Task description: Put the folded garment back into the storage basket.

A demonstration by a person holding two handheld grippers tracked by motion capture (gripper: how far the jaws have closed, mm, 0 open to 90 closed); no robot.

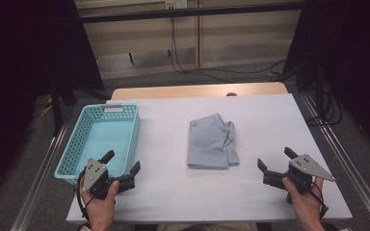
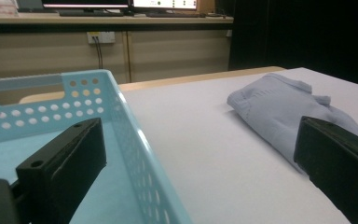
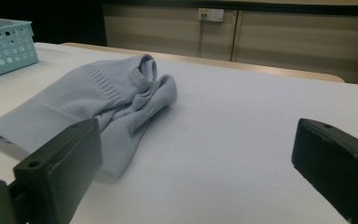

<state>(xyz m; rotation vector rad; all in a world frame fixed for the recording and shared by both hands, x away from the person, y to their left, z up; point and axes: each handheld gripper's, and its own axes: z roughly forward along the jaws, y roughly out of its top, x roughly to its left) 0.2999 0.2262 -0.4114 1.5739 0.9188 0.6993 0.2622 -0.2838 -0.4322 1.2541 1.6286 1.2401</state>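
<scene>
Plainly, the grey cloth (image 1: pixel 212 142) and blue basket (image 1: pixel 101 139) bear no readable writing.

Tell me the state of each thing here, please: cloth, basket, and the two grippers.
Cloth: folded, a bit rumpled, lying flat mid-table, untouched.
Basket: upright, empty, at the table's left edge.
Left gripper: open, holding nothing, at the basket's near corner.
Right gripper: open, holding nothing, right of the cloth.

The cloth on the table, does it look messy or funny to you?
A little. The grey cloth lies in the middle of the white table, folded but bunched and wrinkled along its right edge. It is out on the table, apart from the blue basket. Nothing looks spilled or broken.
</scene>
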